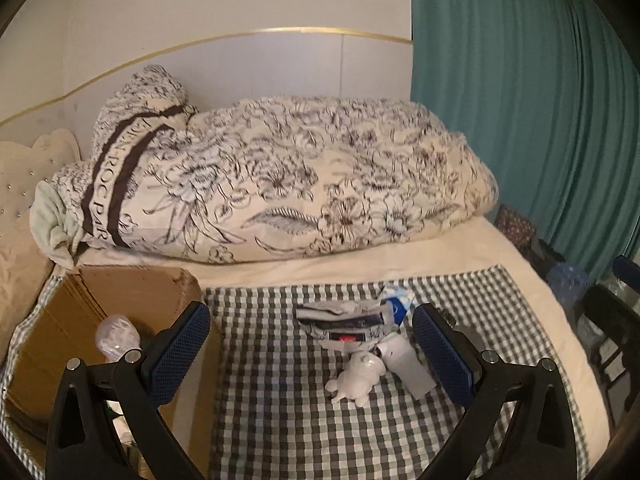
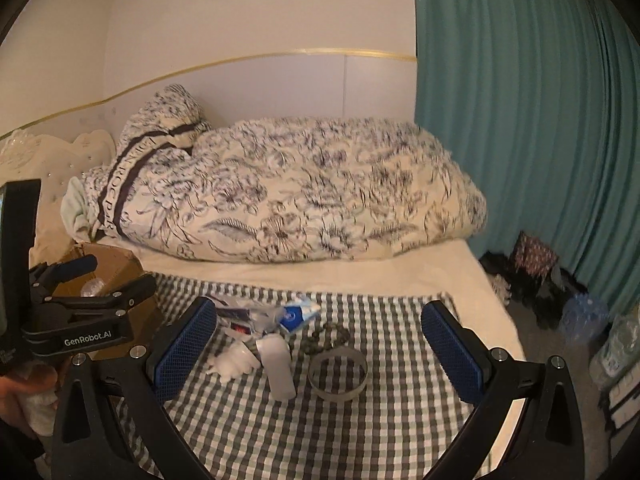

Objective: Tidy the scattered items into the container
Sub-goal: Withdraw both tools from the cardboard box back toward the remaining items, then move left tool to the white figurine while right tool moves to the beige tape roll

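A cardboard box (image 1: 80, 320) stands at the left edge of a checked cloth (image 1: 280, 420) on the bed, with a clear plastic item (image 1: 116, 336) inside. On the cloth lie a white animal figure (image 1: 356, 380), a white tube (image 1: 404, 364), a striped packet pile (image 1: 344, 322) and a blue-white sachet (image 1: 396, 304). My left gripper (image 1: 312, 352) is open and empty above them. In the right wrist view the same items show, plus a metal ring (image 2: 338, 376) and a bead chain (image 2: 328, 338). My right gripper (image 2: 320, 344) is open and empty above the ring. The left gripper (image 2: 84, 280) hangs over the box (image 2: 116, 268).
A rolled floral duvet (image 1: 280, 184) lies across the bed behind the cloth. A teal curtain (image 1: 520, 120) hangs at the right. Bags and a water bottle (image 2: 584, 316) sit on the floor at the right of the bed.
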